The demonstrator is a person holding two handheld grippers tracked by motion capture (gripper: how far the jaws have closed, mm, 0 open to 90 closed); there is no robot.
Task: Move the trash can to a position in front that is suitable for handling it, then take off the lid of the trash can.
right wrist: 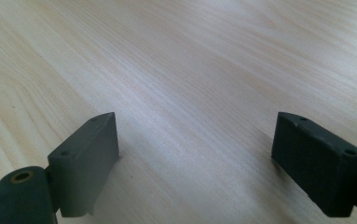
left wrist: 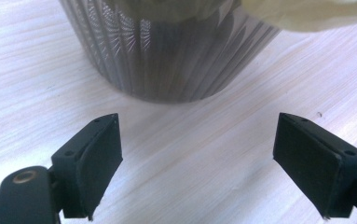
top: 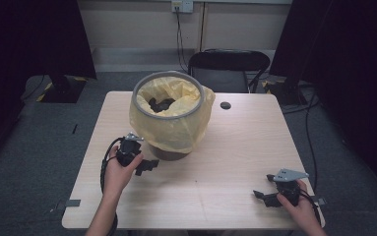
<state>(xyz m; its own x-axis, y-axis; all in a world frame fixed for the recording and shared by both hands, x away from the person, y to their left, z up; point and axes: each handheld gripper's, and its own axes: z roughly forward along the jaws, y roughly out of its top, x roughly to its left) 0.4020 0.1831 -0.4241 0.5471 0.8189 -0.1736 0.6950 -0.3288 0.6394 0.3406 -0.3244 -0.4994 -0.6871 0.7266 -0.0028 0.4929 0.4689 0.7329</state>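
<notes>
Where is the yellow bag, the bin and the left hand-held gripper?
yellow bag (top: 176,129): high view, the part draped down the outside.
bin (left wrist: 167,60): left gripper view, its ribbed dark wall.
left hand-held gripper (top: 149,165): high view, between its fingertips.

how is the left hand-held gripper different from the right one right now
The left hand-held gripper sits close to the base of the bin with the yellow bag; the right hand-held gripper sits far from it, near the table's front right corner. The left points at the ribbed bin wall; the right faces bare wood. Both have jaws wide open, holding nothing.
</notes>
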